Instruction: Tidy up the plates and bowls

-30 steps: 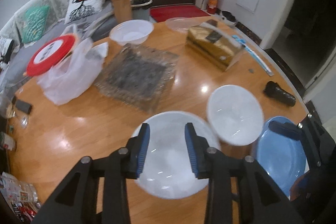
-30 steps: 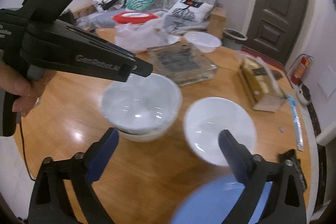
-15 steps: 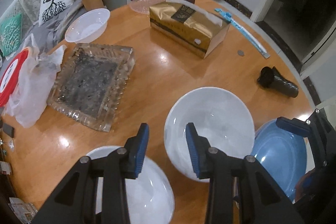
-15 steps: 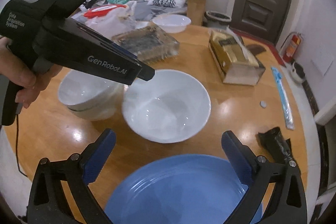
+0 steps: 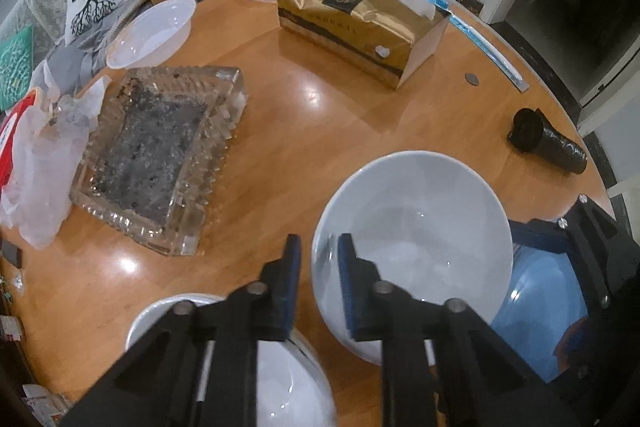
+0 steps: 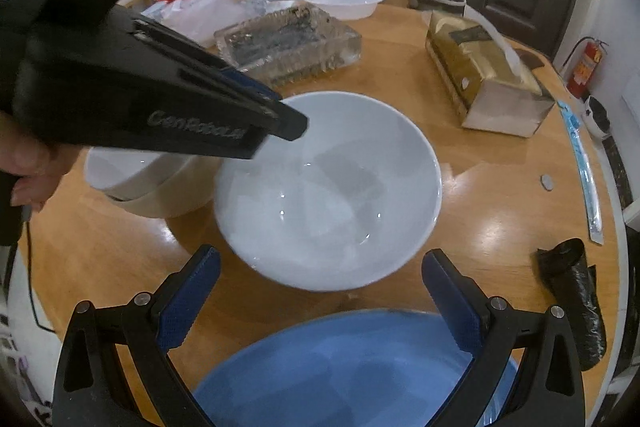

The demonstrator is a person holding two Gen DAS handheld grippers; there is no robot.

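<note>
A wide white bowl (image 5: pixel 416 227) sits on the round wooden table; it also shows in the right wrist view (image 6: pixel 328 187). My left gripper (image 5: pixel 318 259) is open, its fingers straddling the bowl's left rim, one inside and one outside. A stack of white bowls (image 5: pixel 240 359) sits below it, seen at the left in the right wrist view (image 6: pixel 144 183). A blue plate (image 6: pixel 352 367) lies nearest, under my right gripper (image 6: pixel 320 279), which is wide open and empty. The plate shows at the right in the left wrist view (image 5: pixel 540 295).
A glass tray (image 5: pixel 160 155), a gold tissue box (image 5: pixel 360 23), a white plastic basin (image 5: pixel 152 31), a plastic bag (image 5: pixel 36 163), a black roll (image 5: pixel 548 143), a coin (image 5: pixel 472 79) and a toothbrush pack (image 5: pixel 480 39) lie on the table (image 5: pixel 312 123).
My left gripper left the bowl stack and moved right to the wide white bowl's rim, its fingers now narrower. The right gripper moved closer over the blue plate.
</note>
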